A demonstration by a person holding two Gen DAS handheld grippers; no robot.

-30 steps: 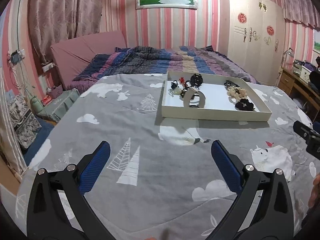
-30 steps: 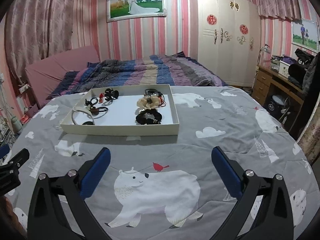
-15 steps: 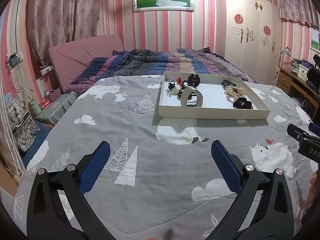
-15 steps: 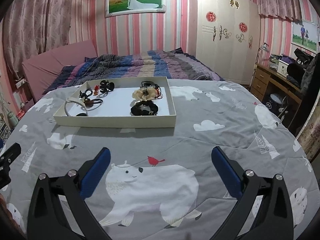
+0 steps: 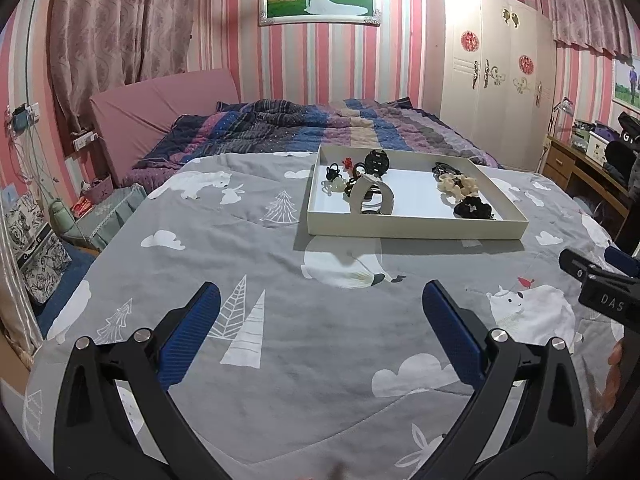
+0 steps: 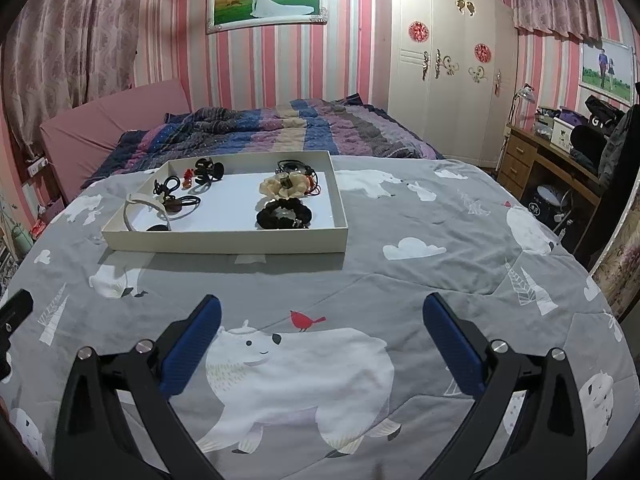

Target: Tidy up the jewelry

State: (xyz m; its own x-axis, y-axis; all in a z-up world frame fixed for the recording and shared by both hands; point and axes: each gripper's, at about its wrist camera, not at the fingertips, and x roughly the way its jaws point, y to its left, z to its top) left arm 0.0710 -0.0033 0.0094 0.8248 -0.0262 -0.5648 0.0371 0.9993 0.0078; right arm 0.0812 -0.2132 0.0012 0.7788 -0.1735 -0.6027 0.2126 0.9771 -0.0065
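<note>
A shallow white tray [image 6: 224,236] sits flat on the bed [image 6: 400,280], on the grey animal-print quilt, and all the jewelry and hair pieces visible are inside its walls, none on the quilt around it. They lie in two loose groups with bare tray floor between, which reads as a rough sorting by kind: at the tray's left end a white headband [image 5: 372,196] stands on its edge as an arch, with a black claw clip [image 6: 209,169], a small red piece [image 6: 188,178] and thin black hair ties [image 6: 172,188] close by; at the right end a cream scrunchie [image 6: 286,185] lies just behind a black scrunchie [image 6: 283,215], with a tangle of dark cords [image 6: 294,168] at the far wall. The left claw [image 5: 320,308] hangs over the quilt with its blue pads spread wide and nothing between them; the right claw [image 6: 320,312] is likewise spread and empty, over the polar bear print. Both point toward the tray from well short of it, so no piece is within reach of either. Such a layout would suit a tray about to be sorted further or one already arranged, and the pictures do not settle which.
</note>
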